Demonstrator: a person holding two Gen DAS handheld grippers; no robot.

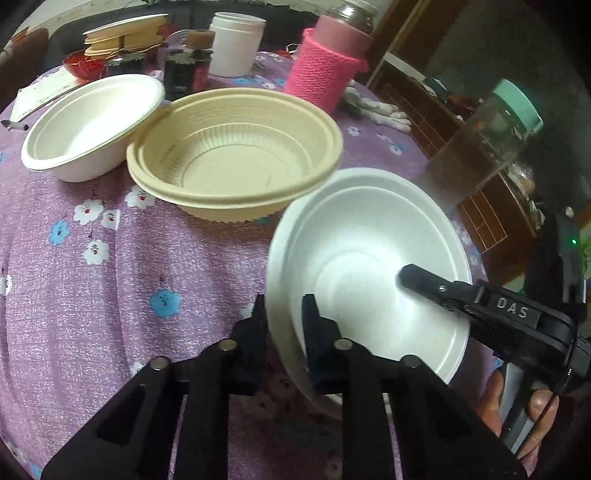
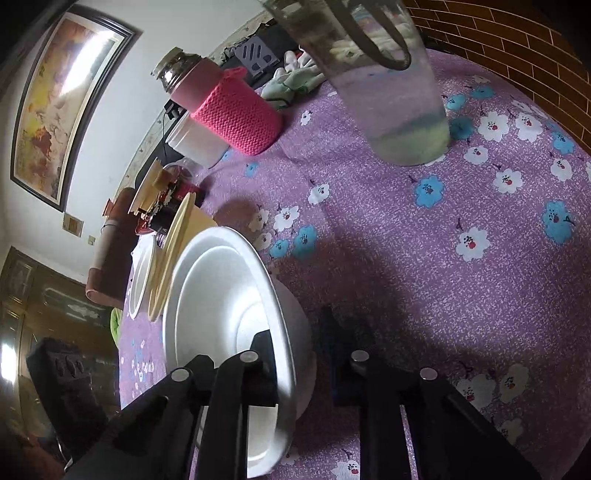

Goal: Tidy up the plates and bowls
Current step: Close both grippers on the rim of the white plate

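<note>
A white foam bowl (image 1: 369, 254) is held tilted just above the purple flowered table. My left gripper (image 1: 284, 306) is shut on its near rim, one finger inside and one outside. My right gripper (image 2: 295, 332) straddles the bowl's (image 2: 221, 306) right rim; its inner finger (image 1: 424, 280) lies inside the bowl and the jaws stand wide around the wall. A tan ribbed bowl (image 1: 236, 151) sits behind on the table, and an off-white bowl (image 1: 92, 125) sits to its left, rims touching.
A pink knit-sleeved bottle (image 1: 325, 70), a white jar (image 1: 232, 44), dark jars and a stack of tan lids (image 1: 122, 33) stand at the back. A clear jar with a teal lid (image 1: 487, 136) stands at the right edge, near the bowl.
</note>
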